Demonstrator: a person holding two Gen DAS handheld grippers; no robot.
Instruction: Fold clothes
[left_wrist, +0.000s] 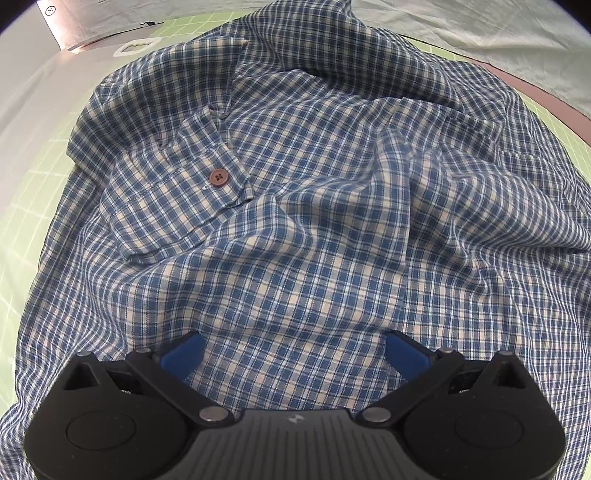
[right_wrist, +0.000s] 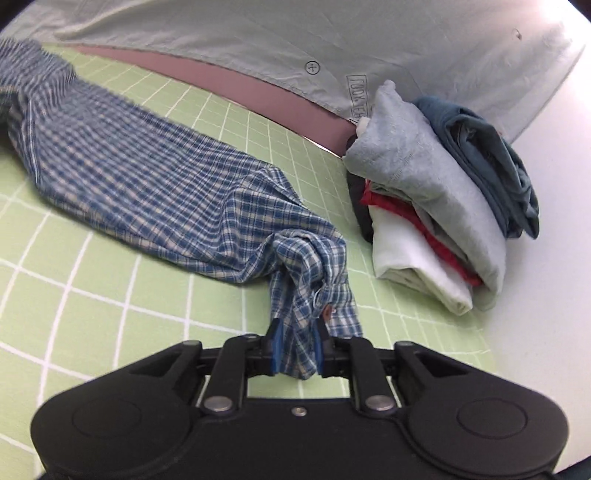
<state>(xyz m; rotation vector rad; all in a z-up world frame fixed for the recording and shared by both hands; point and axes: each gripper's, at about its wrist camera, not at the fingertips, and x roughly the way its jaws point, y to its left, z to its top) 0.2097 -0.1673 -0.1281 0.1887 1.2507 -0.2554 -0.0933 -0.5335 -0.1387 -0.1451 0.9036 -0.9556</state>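
One plaid sleeve (right_wrist: 155, 184) stretched toward upper left, right gripper (right_wrist: 297, 352) jaws pinching cuff, left gripper (left_wrist: 293, 350) jaws spread.

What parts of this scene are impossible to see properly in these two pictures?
- Left wrist view: the near hem of the checked shirt is hidden behind the open left hand-held gripper.
- Right wrist view: the sleeve is blurred toward the left edge; its cuff end is bunched inside the shut right hand-held gripper.
- Right wrist view: the stack of folded clothes hides its lower garments; only edges show.
- The printed label is too small to read.
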